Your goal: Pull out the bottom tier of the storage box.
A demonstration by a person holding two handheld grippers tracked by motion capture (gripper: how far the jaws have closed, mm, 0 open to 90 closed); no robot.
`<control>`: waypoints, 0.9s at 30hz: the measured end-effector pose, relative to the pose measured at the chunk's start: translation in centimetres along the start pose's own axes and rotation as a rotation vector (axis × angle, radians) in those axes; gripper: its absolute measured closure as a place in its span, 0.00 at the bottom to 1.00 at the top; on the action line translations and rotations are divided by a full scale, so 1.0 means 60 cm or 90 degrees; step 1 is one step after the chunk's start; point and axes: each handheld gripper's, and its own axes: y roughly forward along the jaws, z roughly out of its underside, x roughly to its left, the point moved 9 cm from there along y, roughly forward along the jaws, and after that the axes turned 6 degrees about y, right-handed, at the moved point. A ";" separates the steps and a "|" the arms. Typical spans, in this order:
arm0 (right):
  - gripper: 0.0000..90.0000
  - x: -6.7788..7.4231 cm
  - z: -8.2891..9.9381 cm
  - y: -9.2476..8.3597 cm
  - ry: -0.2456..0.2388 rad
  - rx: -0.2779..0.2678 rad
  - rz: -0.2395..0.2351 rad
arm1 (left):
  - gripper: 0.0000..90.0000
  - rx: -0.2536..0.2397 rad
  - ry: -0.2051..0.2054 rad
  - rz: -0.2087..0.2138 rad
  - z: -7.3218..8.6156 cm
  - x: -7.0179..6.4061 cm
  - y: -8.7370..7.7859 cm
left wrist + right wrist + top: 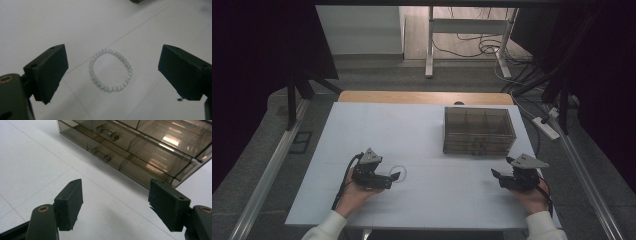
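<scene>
Both grippers (395, 176) (498, 175) spread, holding nothing; bracelet (110, 70) outside smoky drawer box (478, 130).

Both arms in white long sleeves w/ ribbed cuffs, lower edge of high view; left gripper (395, 176) & right gripper (496, 174) are black, boxy bodies, each topped w/ a grey three-cornered plate dotted w/ small holes; black cable trails from each; jaws are flat black blocks w/ screw holes; brass-coloured ring at jaw bases.
</scene>
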 end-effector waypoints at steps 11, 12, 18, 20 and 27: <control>0.31 -0.014 -0.006 -0.004 0.003 -0.006 0.012 | 0.11 0.002 0.014 0.020 -0.034 -0.018 0.027; 0.31 -0.015 -0.005 -0.004 0.005 -0.005 0.013 | 0.11 0.002 0.013 0.022 -0.036 -0.020 0.030; 0.31 -0.020 -0.004 -0.002 0.004 -0.002 0.016 | 0.11 0.004 0.022 0.029 -0.050 -0.028 0.041; 0.31 -0.021 -0.004 -0.001 0.005 -0.002 0.017 | 0.11 0.005 0.023 0.032 -0.052 -0.030 0.045; 0.31 -0.028 -0.004 0.003 0.013 0.001 0.019 | 0.11 0.007 0.024 0.040 -0.064 -0.036 0.059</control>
